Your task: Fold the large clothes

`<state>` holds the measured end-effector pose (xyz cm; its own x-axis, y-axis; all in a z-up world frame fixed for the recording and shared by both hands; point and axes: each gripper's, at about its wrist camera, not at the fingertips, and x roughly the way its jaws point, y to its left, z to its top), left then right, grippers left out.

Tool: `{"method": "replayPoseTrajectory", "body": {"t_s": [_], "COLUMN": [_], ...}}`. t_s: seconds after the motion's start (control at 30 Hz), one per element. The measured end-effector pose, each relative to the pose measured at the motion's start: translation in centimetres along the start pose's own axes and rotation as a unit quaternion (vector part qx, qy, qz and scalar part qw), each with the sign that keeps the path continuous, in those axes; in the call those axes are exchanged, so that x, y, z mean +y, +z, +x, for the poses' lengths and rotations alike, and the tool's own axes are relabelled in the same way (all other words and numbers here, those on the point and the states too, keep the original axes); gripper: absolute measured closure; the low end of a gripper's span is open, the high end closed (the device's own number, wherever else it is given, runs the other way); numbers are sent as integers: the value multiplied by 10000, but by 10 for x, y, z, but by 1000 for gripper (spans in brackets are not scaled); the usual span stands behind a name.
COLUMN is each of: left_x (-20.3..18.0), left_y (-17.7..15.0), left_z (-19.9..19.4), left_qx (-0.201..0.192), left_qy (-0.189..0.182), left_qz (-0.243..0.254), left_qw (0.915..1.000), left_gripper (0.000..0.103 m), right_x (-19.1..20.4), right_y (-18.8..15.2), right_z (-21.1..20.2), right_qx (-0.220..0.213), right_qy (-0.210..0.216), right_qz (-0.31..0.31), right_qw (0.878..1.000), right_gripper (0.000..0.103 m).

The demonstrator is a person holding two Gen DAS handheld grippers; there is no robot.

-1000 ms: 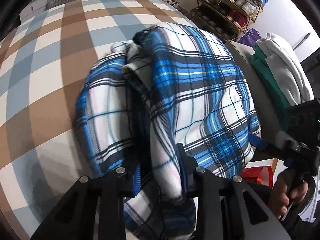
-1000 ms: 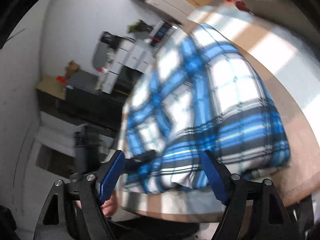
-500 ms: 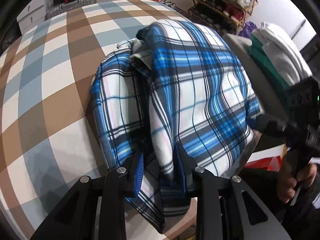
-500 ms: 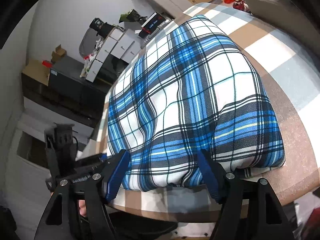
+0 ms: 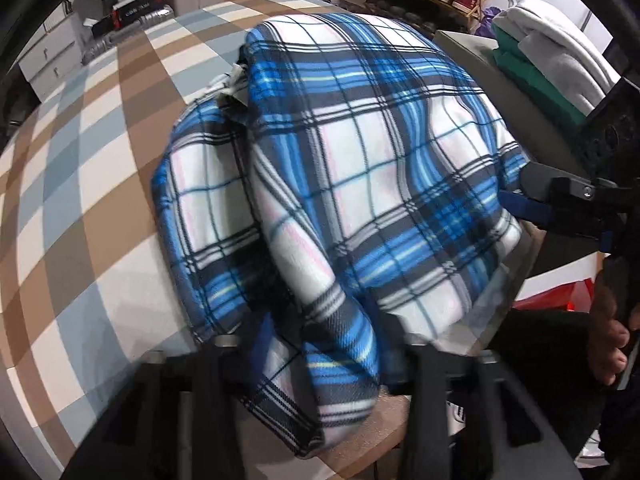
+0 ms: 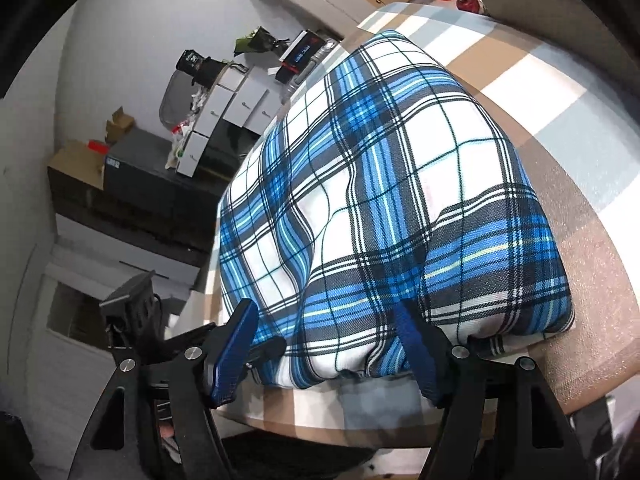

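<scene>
Shirt (image 5: 360, 184), blue and white plaid, lies bunched and part-folded on the checked desk (image 5: 80, 200), near its front edge, one loose end drooping over that edge. On the left, my left tongs (image 5: 320, 360) are narrow and have just been closing, pinching that thick loose fold of shirt between them. To the right, my right tongs (image 6: 324, 344) stand wide, the shirt's near edge between the blue pads but not pressed. I judge the fold is midway: an end is being gathered. Next, I think the left tongs must carry the pinched fold up and over the pile, while the right tongs steady or grip the hem.
</scene>
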<state>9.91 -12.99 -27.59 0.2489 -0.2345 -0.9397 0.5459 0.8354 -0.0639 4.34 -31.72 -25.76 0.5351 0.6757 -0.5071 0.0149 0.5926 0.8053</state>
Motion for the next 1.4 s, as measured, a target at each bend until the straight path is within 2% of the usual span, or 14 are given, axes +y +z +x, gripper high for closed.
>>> {"method": "replayPoseTrajectory", "body": {"t_s": [0.07, 0.2, 0.27, 0.37, 0.43, 0.47, 0.6, 0.67, 0.8, 0.87, 0.93, 1.07, 1.23, 1.4], "left_x": [-1, -10, -6, 5, 13, 15, 31, 48, 83, 102, 110, 105, 73, 49], "left_y": [0, 2, 8, 21, 25, 25, 11, -2, -22, -32, -33, -18, 11, 32], "left_z": [-1, -13, -29, -59, -76, -76, -36, -20, -38, -58, -61, -37, -8, -4], "left_qx": [16, -291, -569, -1363, -1973, -2040, -1250, -799, -848, -1274, -1570, -1217, -658, -689], "left_qy": [-139, -74, -594, -1616, -2405, -2488, -1437, -1428, -1184, -1075, -1108, -1925, -1999, -2301], "left_qz": [-20, 156, 2, -350, -408, -376, -526, -881, -1685, -2212, -2587, -2777, -2290, -1788], "left_qw": [9999, 9994, 9966, 9768, 9495, 9461, 9803, 9826, 9749, 9609, 9466, 9333, 9504, 9541], "left_gripper": [95, 99, 99, 99, 99, 99, 99, 94, 83, 28, 15, 15, 15, 17], "right_x": [1, 4, 5, 8, 10, 11, 14, 16, 18, 16, 13, 8, 7, 7], "right_y": [0, 1, 1, -1, -2, -2, -3, -4, -5, -4, -3, -2, -2, -2], "right_z": [0, 3, 3, 4, 4, 4, 5, 6, 5, 4, 3, 2, 2, 1], "right_qx": [0, -9, -24, -54, -71, -71, -46, -56, -78, -74, -68, -80, -74, -50], "right_qy": [-27, -57, -101, -159, -206, -234, -359, -416, -471, -423, -362, -243, -249, -225], "right_qz": [-32, -68, -88, -104, -149, -191, -380, -433, -422, -373, -318, -189, -231, -227], "right_qw": [10000, 10000, 9999, 9998, 9997, 9995, 9986, 9982, 9980, 9984, 9988, 9995, 9994, 9995], "right_gripper": [32, 32, 32, 30, 29, 29, 29, 29, 29, 29, 29, 29, 29, 27]}}
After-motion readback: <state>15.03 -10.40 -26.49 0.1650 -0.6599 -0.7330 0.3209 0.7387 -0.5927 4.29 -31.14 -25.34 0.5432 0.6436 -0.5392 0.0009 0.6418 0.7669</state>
